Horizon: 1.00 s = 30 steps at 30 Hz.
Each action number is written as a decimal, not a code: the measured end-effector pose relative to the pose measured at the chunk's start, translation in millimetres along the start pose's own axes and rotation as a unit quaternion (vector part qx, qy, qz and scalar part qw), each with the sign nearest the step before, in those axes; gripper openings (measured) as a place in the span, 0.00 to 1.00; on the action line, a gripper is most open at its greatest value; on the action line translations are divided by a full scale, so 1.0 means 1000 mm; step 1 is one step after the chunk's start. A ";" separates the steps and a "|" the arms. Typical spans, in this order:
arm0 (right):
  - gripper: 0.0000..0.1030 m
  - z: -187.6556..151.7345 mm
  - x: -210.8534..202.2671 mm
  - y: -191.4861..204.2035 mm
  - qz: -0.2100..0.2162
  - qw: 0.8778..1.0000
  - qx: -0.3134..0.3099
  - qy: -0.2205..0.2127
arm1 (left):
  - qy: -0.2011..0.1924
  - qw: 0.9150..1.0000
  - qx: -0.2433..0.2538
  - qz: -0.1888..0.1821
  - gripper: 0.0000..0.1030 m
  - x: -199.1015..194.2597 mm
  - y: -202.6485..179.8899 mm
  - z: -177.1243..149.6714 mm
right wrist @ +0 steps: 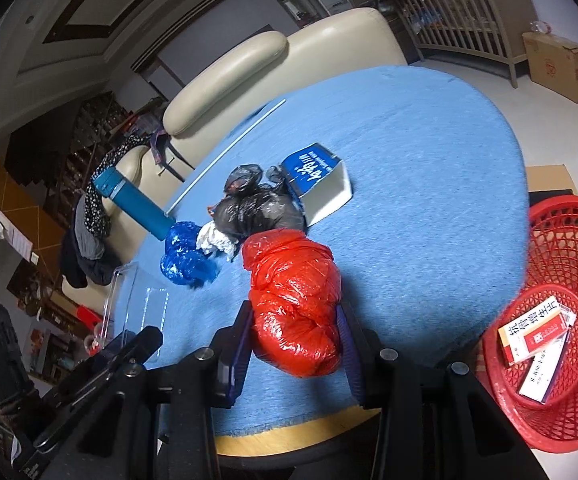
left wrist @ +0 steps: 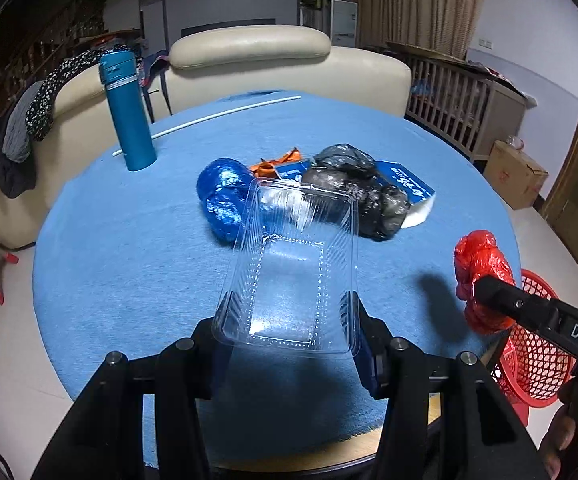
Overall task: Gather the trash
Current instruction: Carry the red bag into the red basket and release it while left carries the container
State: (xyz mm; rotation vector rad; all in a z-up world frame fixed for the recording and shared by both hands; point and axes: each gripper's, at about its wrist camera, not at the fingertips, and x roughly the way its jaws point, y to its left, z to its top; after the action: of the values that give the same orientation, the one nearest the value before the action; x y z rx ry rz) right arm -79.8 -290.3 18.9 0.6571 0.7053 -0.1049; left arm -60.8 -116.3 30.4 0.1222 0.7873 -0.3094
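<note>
My left gripper (left wrist: 287, 320) is shut on a clear plastic clamshell box (left wrist: 293, 264), held over the blue round table (left wrist: 129, 248). My right gripper (right wrist: 295, 332) is shut on a crumpled red plastic bag (right wrist: 295, 300), held above the table's near right edge; it also shows in the left wrist view (left wrist: 481, 276). On the table lie a blue bag (left wrist: 223, 196), a black bag (left wrist: 361, 192), a blue-and-white carton (right wrist: 321, 184), an orange wrapper (left wrist: 277, 160) and white crumpled paper (right wrist: 215, 240). A red mesh basket (right wrist: 561, 240) stands at the right, below the table edge, with two medicine boxes (right wrist: 537, 340) inside.
A teal flask (left wrist: 127, 112) stands at the table's far left, with a white stick (left wrist: 209, 120) behind it. A cream sofa (left wrist: 249, 64) with draped clothes lies beyond. A wooden crib (left wrist: 461, 100) and a cardboard box (left wrist: 515, 174) stand at the right.
</note>
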 end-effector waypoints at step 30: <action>0.42 0.001 -0.028 -0.046 -0.018 0.998 0.045 -0.039 | 0.000 0.998 0.066 -0.018 0.52 0.001 -0.047 -0.007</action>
State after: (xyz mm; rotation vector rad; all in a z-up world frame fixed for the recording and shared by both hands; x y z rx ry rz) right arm -114.3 -331.0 13.5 0.7232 0.6407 -0.1963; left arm -79.7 -159.5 24.6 0.2320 0.7691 -0.3964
